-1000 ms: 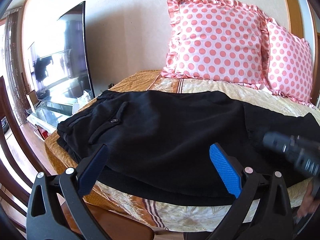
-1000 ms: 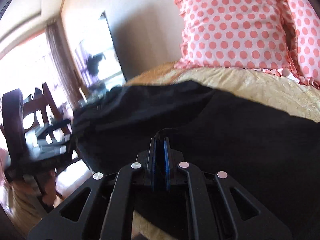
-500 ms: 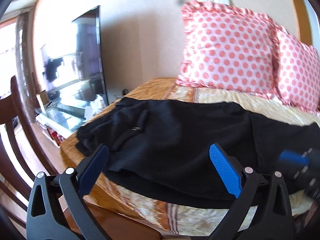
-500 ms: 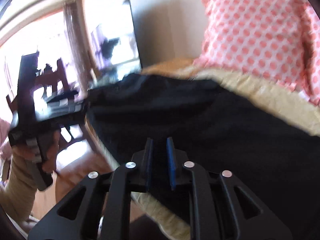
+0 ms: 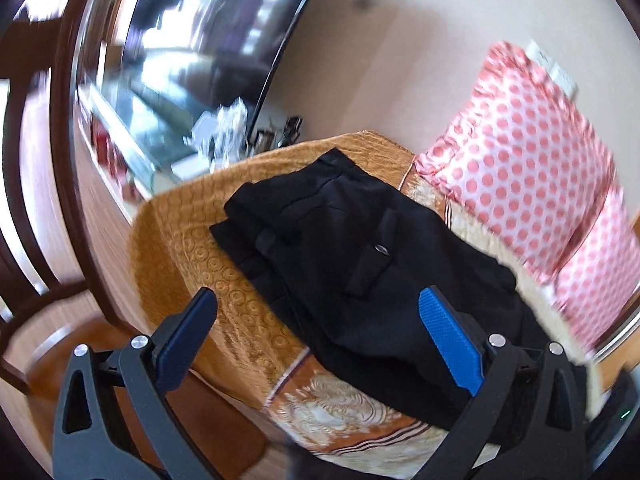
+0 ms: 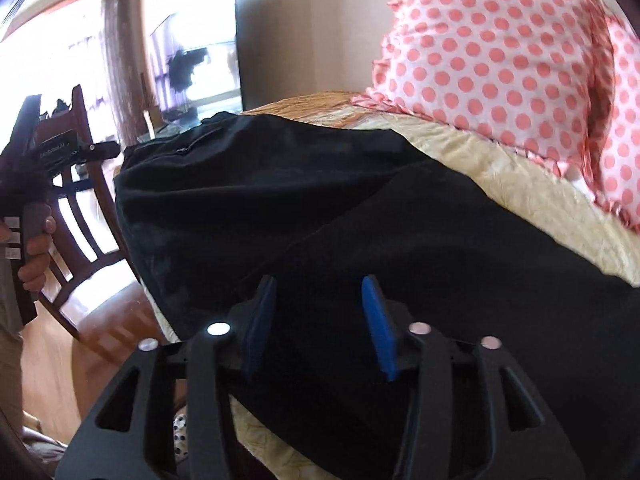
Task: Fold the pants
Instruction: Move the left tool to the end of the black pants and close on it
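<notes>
Pants [image 6: 360,208] lie lengthwise across the bed [image 6: 520,184], under the right hand-held gripper [image 6: 320,320] (jaws just parted, empty), left one [image 5: 316,336] wide open.

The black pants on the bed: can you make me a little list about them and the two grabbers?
pants: black pants lying on the bed, a buttoned pocket on top
fold: one layer already laid over another
left gripper: open, nothing between the blue pads
right gripper: jaws have just been opening, pads apart over the cloth, not pinching it
behind: pink dotted pillows
beside the bed: wooden chair
</notes>
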`<state>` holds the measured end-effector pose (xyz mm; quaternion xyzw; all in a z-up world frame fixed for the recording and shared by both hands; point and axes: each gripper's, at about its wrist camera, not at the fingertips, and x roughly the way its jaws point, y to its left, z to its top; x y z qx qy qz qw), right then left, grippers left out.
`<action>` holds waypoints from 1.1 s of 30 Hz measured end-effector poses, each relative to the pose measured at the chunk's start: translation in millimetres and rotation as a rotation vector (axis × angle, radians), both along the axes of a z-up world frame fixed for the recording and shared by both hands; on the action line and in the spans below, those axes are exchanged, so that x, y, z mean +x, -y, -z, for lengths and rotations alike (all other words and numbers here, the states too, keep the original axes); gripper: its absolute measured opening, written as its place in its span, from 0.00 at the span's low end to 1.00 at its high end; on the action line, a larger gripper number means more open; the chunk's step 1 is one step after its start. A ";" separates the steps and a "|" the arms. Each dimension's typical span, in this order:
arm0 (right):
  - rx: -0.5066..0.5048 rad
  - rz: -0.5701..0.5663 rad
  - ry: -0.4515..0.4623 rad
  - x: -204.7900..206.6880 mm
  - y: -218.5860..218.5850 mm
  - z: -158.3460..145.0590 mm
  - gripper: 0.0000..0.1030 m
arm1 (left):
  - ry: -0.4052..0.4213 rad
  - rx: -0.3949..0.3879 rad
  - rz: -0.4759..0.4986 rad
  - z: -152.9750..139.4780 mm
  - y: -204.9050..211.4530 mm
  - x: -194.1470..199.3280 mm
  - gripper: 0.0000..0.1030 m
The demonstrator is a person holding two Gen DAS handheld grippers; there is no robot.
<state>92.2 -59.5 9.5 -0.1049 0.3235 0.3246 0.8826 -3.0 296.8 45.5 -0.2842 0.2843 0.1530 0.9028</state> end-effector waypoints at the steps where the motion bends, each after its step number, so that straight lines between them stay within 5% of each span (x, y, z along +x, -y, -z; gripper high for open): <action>1: 0.005 0.004 -0.007 0.5 2.1 0.3 0.55 | 0.011 -0.044 0.010 2.6 -7.6 1.9 0.97; 7: 0.003 0.000 0.004 -4.5 1.0 0.9 0.56 | 0.077 -0.226 0.047 6.6 -39.1 15.5 0.96; 20: 0.014 0.006 0.012 0.4 4.1 3.0 0.63 | 0.046 -0.467 0.041 20.0 -66.6 30.9 0.96; 24: 0.018 0.006 0.016 0.3 4.6 3.9 0.64 | 0.079 -0.614 0.050 28.9 -71.2 29.8 0.96; 30: 0.021 0.003 0.022 1.4 4.9 4.5 0.66 | 0.104 -0.709 0.041 34.4 -74.4 30.6 0.96; 33: 0.023 0.002 0.025 1.7 5.6 5.0 0.66 | 0.100 -0.694 0.028 32.7 -79.1 38.1 0.95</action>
